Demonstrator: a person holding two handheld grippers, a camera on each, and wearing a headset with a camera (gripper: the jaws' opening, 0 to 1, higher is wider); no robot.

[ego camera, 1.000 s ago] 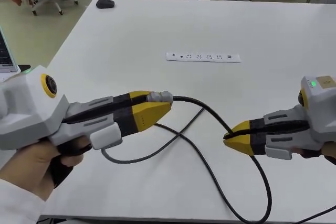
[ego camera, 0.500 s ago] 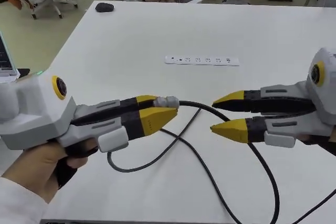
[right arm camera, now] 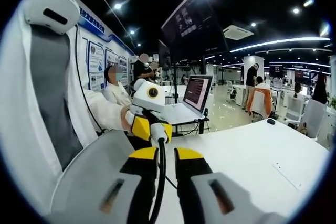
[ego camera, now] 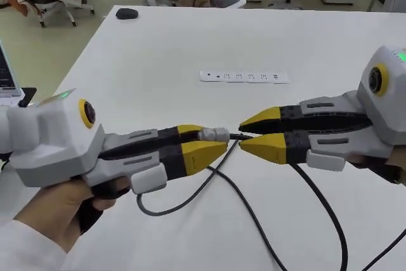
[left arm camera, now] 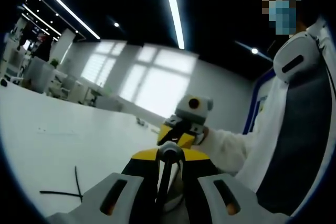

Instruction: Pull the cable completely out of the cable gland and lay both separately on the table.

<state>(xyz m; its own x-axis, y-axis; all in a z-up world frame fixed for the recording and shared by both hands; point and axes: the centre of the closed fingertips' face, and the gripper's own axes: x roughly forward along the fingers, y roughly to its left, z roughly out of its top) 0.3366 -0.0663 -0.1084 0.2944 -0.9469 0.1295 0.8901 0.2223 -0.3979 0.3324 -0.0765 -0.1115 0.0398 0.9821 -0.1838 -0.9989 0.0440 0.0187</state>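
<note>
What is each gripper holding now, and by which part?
The left gripper clamps the cable gland by its grey body. The right gripper stands open around the cable, holding nothing.

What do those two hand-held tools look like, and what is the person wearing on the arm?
The left gripper and right gripper look alike. Each has a chunky pale grey plastic body that narrows into long black jaws with pointed yellow tips, and a small green light glows on top. The person wears a white sleeve.
</note>
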